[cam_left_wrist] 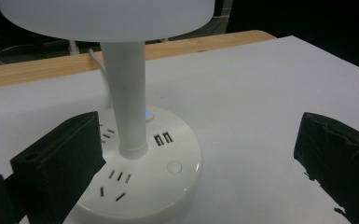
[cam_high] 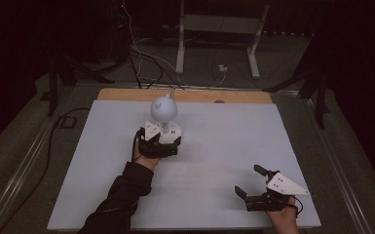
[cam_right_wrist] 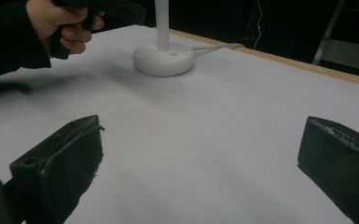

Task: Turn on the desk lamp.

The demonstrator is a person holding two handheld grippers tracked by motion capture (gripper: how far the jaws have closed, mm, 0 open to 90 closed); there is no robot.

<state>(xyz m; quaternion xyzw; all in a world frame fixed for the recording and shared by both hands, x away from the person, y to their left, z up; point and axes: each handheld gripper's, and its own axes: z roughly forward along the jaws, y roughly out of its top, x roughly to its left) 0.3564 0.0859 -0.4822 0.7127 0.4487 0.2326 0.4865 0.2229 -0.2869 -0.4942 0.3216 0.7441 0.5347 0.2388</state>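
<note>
Left gripper, jaws spread wide, sits right at the lamp: its round base lies just ahead between them, stem upright. Right gripper, also open, rests well apart.

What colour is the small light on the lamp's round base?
Blue light on the white base; the left gripper view shows it best.

On the worktop the white lamp, its round base set between the left tool's spread jaws, is the one obstacle, its cord trailing to the far edge, while bare surface lies wide around the right tool.
</note>
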